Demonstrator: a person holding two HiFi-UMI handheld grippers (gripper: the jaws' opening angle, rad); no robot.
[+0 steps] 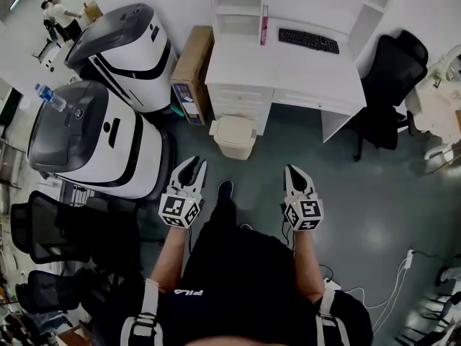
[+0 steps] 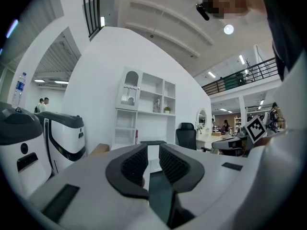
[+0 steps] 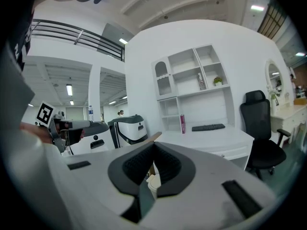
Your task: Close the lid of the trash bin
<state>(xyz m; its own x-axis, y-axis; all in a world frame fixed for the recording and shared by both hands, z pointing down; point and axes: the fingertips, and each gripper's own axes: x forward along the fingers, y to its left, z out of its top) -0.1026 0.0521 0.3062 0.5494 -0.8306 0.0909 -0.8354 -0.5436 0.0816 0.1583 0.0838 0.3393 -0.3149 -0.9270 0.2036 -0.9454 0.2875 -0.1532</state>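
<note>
A small cream trash bin (image 1: 234, 135) stands on the grey floor in front of the white desk, its lid lying flat on top. Both grippers are held level in front of the person, short of the bin. My left gripper (image 1: 193, 166) is below and left of the bin, its jaws apart with nothing between them (image 2: 153, 147). My right gripper (image 1: 295, 171) is below and right of the bin, its jaw tips together and empty (image 3: 153, 147). In the right gripper view a bit of the bin (image 3: 152, 182) shows low between the jaws.
A white desk (image 1: 288, 74) with a keyboard (image 1: 308, 40) stands behind the bin, and a cardboard box (image 1: 191, 74) leans at its left. Two large white-and-grey machines (image 1: 108, 139) fill the left. Black office chairs (image 1: 392, 85) and floor cables (image 1: 392, 283) are at the right.
</note>
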